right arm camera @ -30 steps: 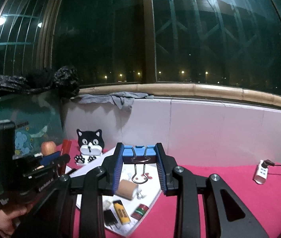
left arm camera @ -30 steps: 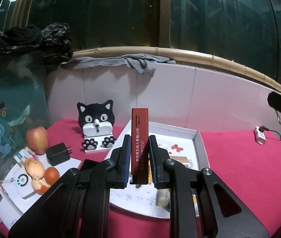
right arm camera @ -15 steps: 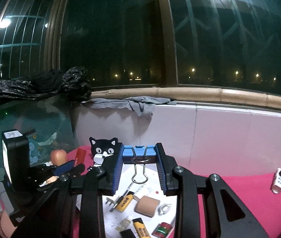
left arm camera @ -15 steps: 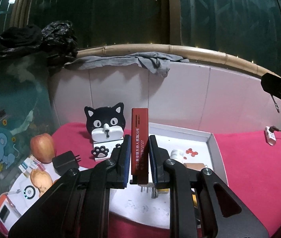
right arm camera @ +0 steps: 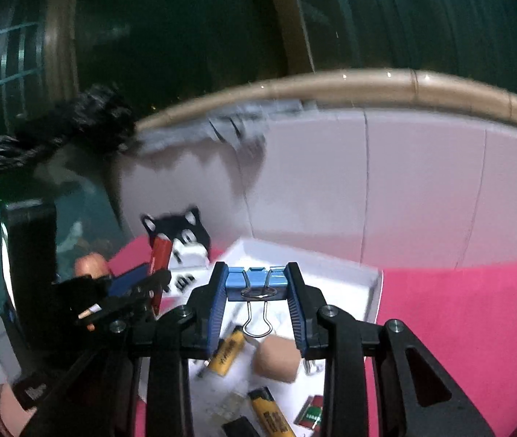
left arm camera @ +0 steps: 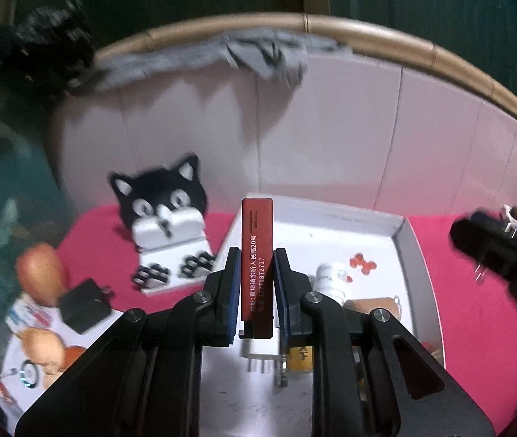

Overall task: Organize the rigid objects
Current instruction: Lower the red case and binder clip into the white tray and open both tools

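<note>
Left gripper (left arm camera: 256, 284) clamping stiff red lighter (left arm camera: 257, 255) midway; right gripper (right arm camera: 257, 302) pinching blue clip (right arm camera: 256, 279), probably slippery.

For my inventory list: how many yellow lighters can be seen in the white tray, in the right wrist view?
2. One yellow lighter lies below the blue binder clip; another yellow lighter lies at the bottom edge. The right gripper hides part of the white tray, so more may be concealed.
</note>
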Available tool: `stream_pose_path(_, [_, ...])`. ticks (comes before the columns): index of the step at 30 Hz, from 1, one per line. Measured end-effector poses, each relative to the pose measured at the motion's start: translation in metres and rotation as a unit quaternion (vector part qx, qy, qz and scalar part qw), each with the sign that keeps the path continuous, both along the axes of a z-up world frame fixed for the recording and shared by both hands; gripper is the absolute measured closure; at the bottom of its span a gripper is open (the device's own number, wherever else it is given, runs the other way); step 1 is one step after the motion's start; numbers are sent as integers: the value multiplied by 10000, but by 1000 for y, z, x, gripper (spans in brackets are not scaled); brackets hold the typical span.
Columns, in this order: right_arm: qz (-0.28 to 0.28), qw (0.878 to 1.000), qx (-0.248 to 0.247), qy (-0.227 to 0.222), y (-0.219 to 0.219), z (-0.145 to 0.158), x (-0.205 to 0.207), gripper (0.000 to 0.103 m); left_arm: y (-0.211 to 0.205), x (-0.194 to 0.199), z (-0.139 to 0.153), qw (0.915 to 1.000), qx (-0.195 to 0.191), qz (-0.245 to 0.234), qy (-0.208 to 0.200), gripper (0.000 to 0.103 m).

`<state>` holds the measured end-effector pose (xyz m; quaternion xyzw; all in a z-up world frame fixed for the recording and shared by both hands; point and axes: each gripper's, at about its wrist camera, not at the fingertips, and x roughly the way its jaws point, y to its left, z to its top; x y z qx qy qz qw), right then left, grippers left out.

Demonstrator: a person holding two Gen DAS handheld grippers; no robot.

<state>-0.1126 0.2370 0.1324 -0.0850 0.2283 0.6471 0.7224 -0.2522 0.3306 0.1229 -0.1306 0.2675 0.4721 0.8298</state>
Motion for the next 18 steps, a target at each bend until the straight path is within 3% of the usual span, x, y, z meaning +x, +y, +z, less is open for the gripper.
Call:
stream_pose_path(7, [-156, 9968, -638, 454, 29, -44, 21, 72, 28, 34, -32, 9970, -634, -249, 369, 86])
stream_pose_path(13, [-142, 9943, -864, 606, 41, -60, 25, 71, 37, 43, -44, 9944, -963, -299, 319, 86])
stream_pose_path(15, [-144, 9941, -850, 658, 41, -62, 27, 71, 37, 45, -45, 9947, -907, -302, 372, 69])
stream_pose_path(16, [-140, 9937, -854, 706, 41, -63, 28, 67, 36, 45, -45, 9951, -857, -279, 395, 41])
stream_pose_path(17, [-200, 9937, -838, 724, 40, -64, 29, 64, 35, 44, -44, 9962, -741, -144, 445, 23])
stream_pose_path(18, [-236, 9937, -805, 741, 37, -65, 31, 55, 35, 40, -42, 9971, -633, -46, 421, 18])
